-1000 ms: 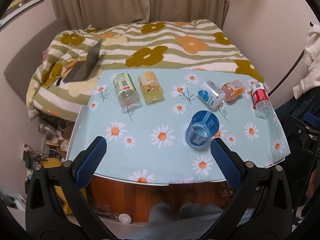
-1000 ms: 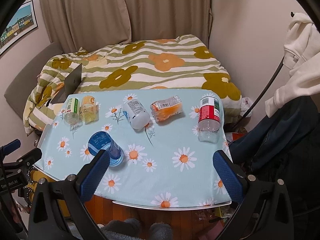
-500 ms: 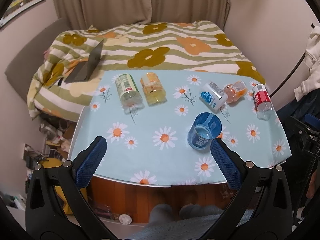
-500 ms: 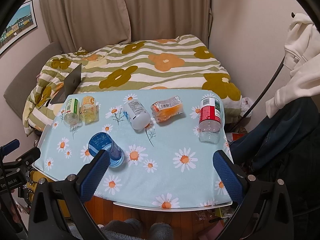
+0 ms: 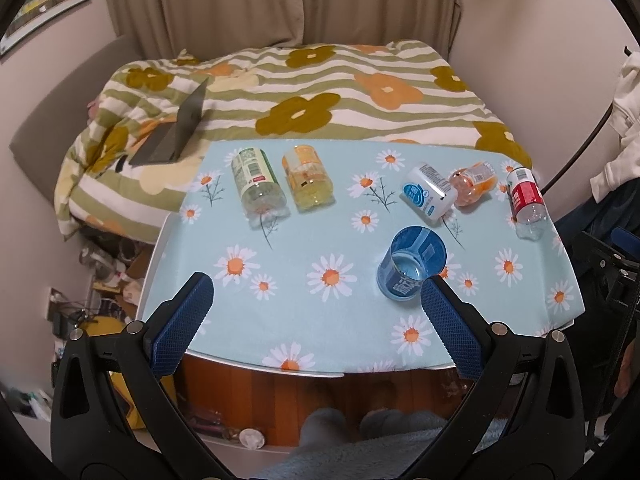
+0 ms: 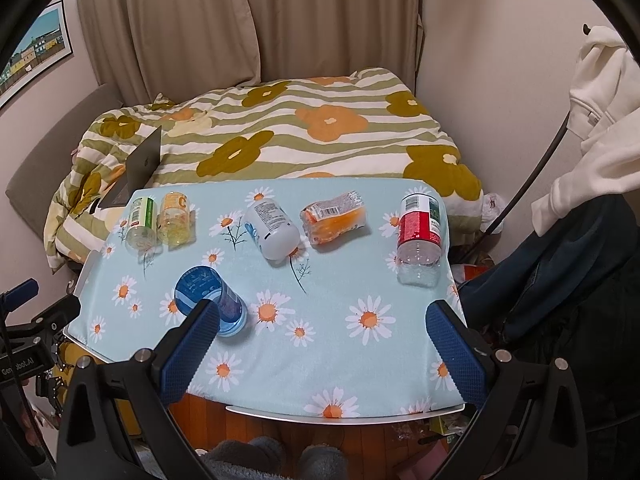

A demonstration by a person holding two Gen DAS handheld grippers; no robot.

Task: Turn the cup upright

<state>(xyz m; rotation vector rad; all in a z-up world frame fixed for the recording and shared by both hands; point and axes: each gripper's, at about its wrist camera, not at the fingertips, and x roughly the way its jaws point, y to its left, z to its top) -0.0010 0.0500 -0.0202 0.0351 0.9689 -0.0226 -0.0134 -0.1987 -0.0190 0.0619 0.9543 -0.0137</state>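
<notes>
Blue translucent plastic cup [image 5: 412, 266] upright on daisy-print tablecloth [image 5: 304, 248], both grippers' ribbed blue fingers [image 6: 190, 354] apart.

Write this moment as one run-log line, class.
cup: standing on table, not gripped | left gripper: open, short of cup | right gripper: open, empty | five bottles lying behind

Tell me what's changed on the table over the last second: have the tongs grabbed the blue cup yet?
No grab yet. The left tongs have shifted slightly, so the table and blue cup sit a little lower in their view. Both stay open and empty; the right tongs have hardly moved. The cup, already upright, and the five bottles lying on the cloth are where they were.
</notes>
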